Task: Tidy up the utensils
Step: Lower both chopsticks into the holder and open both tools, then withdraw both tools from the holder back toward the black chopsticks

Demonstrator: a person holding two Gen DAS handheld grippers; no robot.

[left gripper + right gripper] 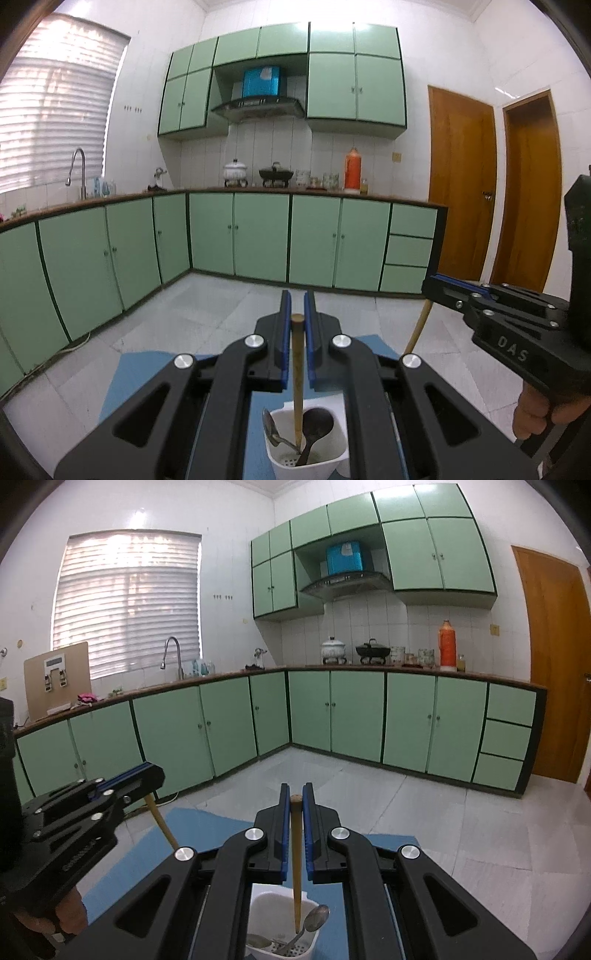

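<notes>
**Both tongs on chopsticks above the white holder**

Left tongs (297, 306): narrow, blue pads either side of a wooden chopstick (297, 369). Slight gap visible on each side of the stick near its top, so contact at the tip is hard to confirm; the stick stands upright between the pads. Its lower end sits inside the white utensil holder (306, 461).

Holder contents in the left wrist view: 1 metal spoon (271, 428) leaning on the left wall, 1 dark ladle-type spoon (317, 422) on the right, the chopstick between them. Perforated base visible at the bottom.

Right tongs (295, 797): narrow, pads closed in on a second wooden chopstick (296, 864), nearly vertical, tip down in the same type of white holder (258, 904). A metal spoon (316, 919) leans just beside the stick on the right; another pale utensil lies low on the left, can't tell what it is.

Cross views: each camera sees the other tool at its edge, with a stick hanging below its pads.

Holder stands on a blue mat (192, 834) covering the work surface; tiled floor beyond.

Background: green cabinets (258, 236) along 2 walls, kitchen counter (369, 668) carrying pots and an orange thermos (447, 646), faucet (75, 166) by the window, wooden door (461, 184) on the right.
</notes>
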